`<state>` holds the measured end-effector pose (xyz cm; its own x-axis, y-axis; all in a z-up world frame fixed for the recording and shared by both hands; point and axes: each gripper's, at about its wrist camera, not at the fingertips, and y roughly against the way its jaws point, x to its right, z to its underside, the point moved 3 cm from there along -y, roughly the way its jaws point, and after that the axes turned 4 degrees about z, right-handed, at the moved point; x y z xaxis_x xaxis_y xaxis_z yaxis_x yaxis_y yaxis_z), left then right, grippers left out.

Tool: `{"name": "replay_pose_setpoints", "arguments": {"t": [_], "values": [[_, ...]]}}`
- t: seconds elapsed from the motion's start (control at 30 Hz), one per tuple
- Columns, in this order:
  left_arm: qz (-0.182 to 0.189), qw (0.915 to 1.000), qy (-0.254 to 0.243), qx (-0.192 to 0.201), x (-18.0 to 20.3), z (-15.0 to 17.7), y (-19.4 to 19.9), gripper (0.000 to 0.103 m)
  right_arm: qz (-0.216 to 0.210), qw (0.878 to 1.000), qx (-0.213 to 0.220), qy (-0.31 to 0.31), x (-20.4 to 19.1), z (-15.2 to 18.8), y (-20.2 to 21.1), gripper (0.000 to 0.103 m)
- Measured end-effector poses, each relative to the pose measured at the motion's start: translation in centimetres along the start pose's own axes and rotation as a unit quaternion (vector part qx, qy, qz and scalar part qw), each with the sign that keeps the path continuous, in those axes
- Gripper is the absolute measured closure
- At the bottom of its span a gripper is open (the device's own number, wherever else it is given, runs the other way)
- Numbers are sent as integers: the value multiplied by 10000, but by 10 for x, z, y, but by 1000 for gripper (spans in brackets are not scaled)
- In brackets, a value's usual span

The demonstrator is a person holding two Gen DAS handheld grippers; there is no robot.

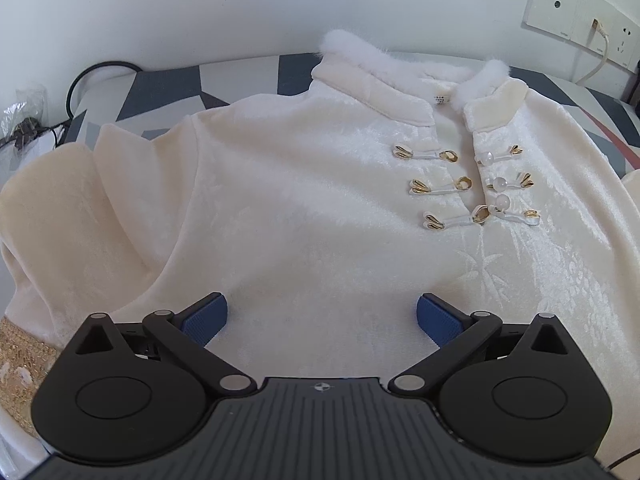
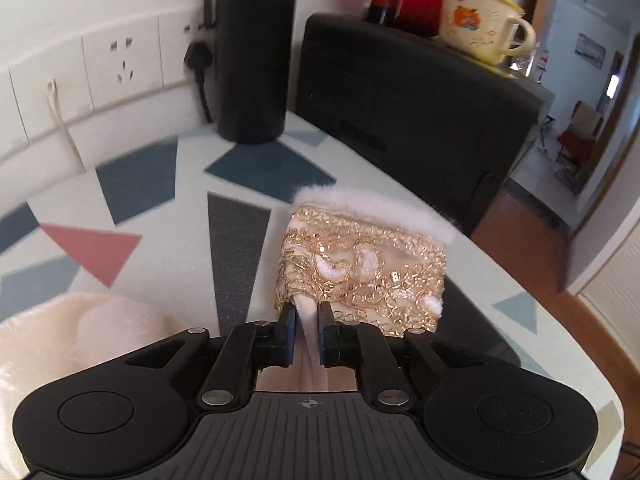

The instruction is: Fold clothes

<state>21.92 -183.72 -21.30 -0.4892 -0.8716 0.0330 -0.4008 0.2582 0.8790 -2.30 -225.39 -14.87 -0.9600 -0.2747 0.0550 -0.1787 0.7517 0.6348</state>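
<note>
Cream velvet jacket (image 1: pixel 304 184) spread flat on patterned counter (image 2: pixel 132 184), collar toward wall, left tool (image 1: pixel 322 320) spread wide above its front, right tool (image 2: pixel 307 324) pinching gold-sequinned fur-trimmed sleeve cuff (image 2: pixel 360 264), black bottle (image 2: pixel 250 52) behind

Both rigs look the same: the left tongs (image 1: pixel 322 320) and right tongs (image 2: pixel 307 332) are matte black plastic, with two round disc housings at the corners and a ribbed grey deck in the middle carrying a tiny crosshair mark. Silver pivot pins dot the linkage arms. Finger pads (image 1: pixel 438 320) are textured blue rubber.
</note>
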Motion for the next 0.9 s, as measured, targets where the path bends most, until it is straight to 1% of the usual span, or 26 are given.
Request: {"name": "replay_pose_setpoints", "arguments": {"t": [0.07, 0.13, 0.2, 0.27, 0.3, 0.5, 0.77, 0.8, 0.9], "values": [[19, 10000, 14, -52, -1, -1, -1, 0, -83, 9986, 409, -314, 14, -16, 18, 95], [17, 10000, 6, -67, 1, -2, -2, 0, -165, 9945, 818, -626, 28, -33, 37, 95], [14, 10000, -1, -56, 2, -2, -2, 0, -154, 9825, 1586, -968, 47, -57, 70, 95], [18, 10000, 0, -52, 4, -3, -3, 0, -21, 9653, 2329, -1182, 64, -77, 102, 96], [32, 10000, -20, -48, 6, -3, -3, 0, 18, 9635, 2380, -1227, 68, -78, 105, 96], [63, 9999, -106, -11, 14, -5, -6, 0, 198, 9703, 1987, -1364, 87, -67, 88, 96], [128, 9998, -134, -25, 12, -5, -5, 0, 433, 9766, 1428, -1549, 110, -49, 63, 96], [128, 9998, -131, -33, 12, -5, -5, 0, 451, 9770, 1344, -1591, 112, -45, 60, 96], [122, 9998, -115, -47, 12, -5, -4, 0, 484, 9781, 1266, -1582, 109, -41, 51, 96]]}}
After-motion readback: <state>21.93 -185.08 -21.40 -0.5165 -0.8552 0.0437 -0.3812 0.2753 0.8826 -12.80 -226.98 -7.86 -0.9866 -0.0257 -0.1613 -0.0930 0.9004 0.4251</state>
